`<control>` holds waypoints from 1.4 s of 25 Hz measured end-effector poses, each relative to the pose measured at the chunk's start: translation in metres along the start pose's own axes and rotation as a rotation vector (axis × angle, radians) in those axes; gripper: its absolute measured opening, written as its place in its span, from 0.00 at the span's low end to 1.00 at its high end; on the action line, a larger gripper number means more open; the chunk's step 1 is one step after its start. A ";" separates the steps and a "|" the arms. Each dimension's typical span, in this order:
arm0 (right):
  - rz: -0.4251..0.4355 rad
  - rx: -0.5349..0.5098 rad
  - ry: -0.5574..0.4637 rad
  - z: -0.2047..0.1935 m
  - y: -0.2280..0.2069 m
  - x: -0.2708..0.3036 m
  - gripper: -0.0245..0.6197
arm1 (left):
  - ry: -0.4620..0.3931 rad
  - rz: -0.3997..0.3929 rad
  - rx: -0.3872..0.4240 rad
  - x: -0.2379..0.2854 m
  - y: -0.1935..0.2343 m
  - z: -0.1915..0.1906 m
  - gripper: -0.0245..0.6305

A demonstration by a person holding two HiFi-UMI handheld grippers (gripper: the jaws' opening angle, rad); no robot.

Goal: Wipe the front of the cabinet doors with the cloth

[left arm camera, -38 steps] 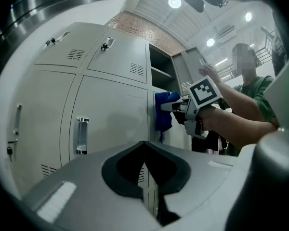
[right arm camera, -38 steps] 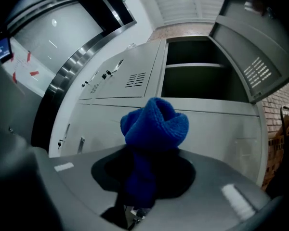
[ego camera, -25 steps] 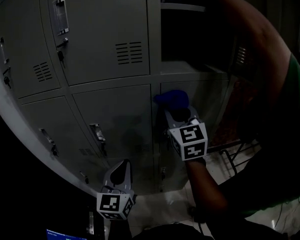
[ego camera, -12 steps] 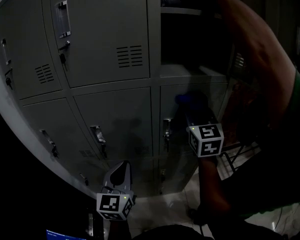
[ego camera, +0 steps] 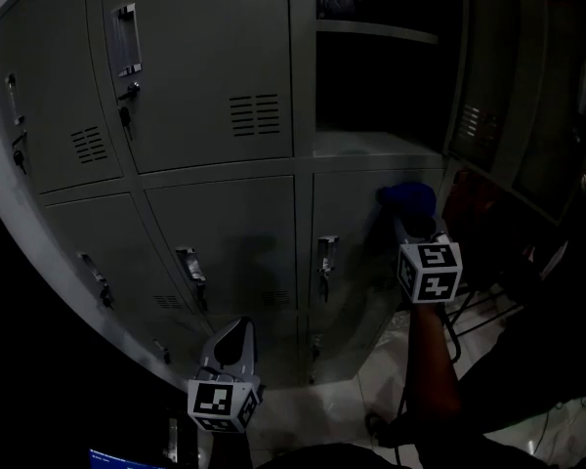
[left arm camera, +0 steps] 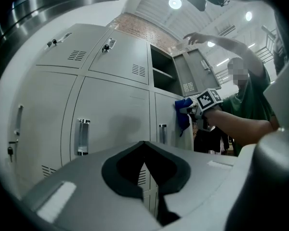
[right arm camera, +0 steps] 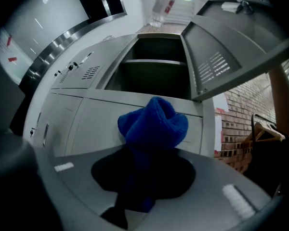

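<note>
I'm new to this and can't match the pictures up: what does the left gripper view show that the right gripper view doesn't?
Only the left gripper view shows the right gripper from outside and the arm holding it. Only the right gripper view shows the brick wall. Both show the blue cloth, the grey cabinet doors and the open compartment.

Blue cloth [right arm camera: 153,121], grey cabinet doors [ego camera: 230,233], black-and-white marker cube [ego camera: 430,271]
</note>
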State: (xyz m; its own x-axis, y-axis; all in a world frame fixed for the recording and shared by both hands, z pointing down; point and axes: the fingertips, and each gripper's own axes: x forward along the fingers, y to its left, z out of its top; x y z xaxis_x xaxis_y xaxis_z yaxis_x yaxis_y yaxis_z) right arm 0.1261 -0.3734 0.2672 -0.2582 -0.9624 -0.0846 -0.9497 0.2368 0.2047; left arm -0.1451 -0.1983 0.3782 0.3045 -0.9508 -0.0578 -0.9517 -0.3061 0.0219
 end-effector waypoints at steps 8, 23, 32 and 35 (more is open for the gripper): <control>-0.058 -0.009 0.012 -0.009 -0.040 -0.005 0.21 | 0.002 -0.012 -0.004 0.007 -0.010 -0.004 0.06; 0.106 0.059 -0.062 -0.003 0.035 -0.022 0.21 | 0.015 -0.020 0.000 0.013 -0.018 -0.008 0.06; 0.280 0.025 -0.008 -0.016 0.142 -0.004 0.21 | 0.007 0.011 -0.002 0.005 -0.010 -0.006 0.06; 0.279 0.027 0.003 -0.022 0.150 0.005 0.21 | 0.007 0.027 -0.005 0.001 -0.005 -0.005 0.06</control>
State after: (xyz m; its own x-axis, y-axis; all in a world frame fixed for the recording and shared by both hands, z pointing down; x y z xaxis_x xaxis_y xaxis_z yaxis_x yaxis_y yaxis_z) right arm -0.0139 -0.3461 0.3190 -0.5098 -0.8599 -0.0252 -0.8464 0.4961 0.1936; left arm -0.1403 -0.1976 0.3829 0.2788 -0.9590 -0.0506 -0.9595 -0.2804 0.0283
